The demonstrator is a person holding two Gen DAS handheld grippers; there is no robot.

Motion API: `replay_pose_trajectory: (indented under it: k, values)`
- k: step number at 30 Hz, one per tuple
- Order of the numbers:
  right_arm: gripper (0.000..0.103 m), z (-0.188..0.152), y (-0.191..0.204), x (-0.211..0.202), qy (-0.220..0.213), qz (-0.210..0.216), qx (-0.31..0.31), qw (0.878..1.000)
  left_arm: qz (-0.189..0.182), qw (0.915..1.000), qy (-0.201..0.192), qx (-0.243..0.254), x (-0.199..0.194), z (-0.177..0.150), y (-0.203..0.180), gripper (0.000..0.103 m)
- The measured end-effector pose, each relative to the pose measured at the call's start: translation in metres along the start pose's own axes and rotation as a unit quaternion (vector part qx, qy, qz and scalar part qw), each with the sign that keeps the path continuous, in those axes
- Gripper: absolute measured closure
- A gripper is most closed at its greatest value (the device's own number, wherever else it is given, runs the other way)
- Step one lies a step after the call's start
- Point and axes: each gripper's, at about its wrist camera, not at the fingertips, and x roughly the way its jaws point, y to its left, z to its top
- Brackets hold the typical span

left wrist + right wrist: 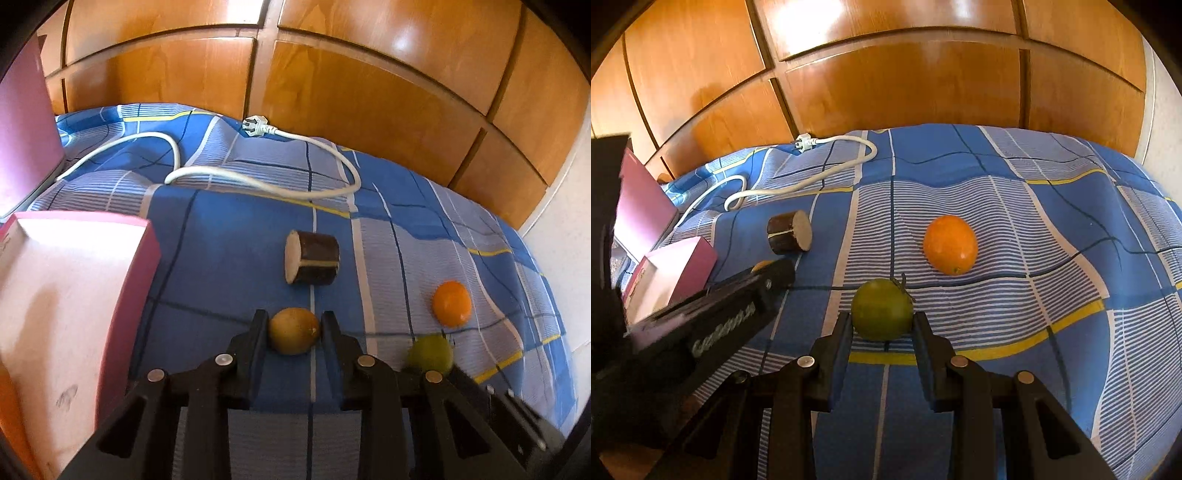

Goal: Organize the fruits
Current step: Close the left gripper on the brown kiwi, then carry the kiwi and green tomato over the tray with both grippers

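My left gripper (pixel 294 320) is shut on a yellow-brown round fruit (pixel 293 331) just above the blue checked bedsheet (pixel 229 258). My right gripper (pixel 883 320) is shut on a green tomato (pixel 882 314) with a stem; it also shows blurred in the left wrist view (pixel 430 354). An orange fruit (pixel 950 244) lies on the sheet beyond and right of the tomato, also in the left wrist view (pixel 451 303). A pink-and-white open box (pixel 66 295) stands left of my left gripper, and shows in the right wrist view (pixel 676 273). The left gripper's body (pixel 713 314) shows in the right wrist view.
A dark brown cut cylinder with a pale face (pixel 311 262) lies beyond the left gripper, also in the right wrist view (pixel 789 232). A white power cable with plug (pixel 255 127) loops across the far sheet. Wooden wardrobe doors (pixel 332 74) stand behind. A pink lid (pixel 26 129) rises at far left.
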Motion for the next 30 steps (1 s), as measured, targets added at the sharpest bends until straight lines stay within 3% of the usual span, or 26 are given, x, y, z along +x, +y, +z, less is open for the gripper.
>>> replay_pose_trajectory:
  k: [6,14,21,30]
  values:
    - [0.07,-0.005,0.009,-0.003,0.005,-0.017,-0.027,0.999,-0.002,0.9998,0.005,-0.02,-0.022,-0.018,0.012,0.074]
    - [0.071,-0.024,0.004,-0.023,0.009,-0.02,-0.027,0.999,0.011,0.9992,-0.007,0.038,-0.058,-0.061,0.006,0.074]
    - [0.071,-0.042,0.001,-0.041,0.015,-0.034,-0.045,0.998,0.02,0.9969,-0.046,0.06,-0.083,-0.102,-0.001,0.074]
    - [0.07,-0.049,0.001,-0.041,0.0,-0.038,-0.051,0.998,0.023,0.9944,-0.06,0.084,-0.084,-0.11,-0.002,0.074]
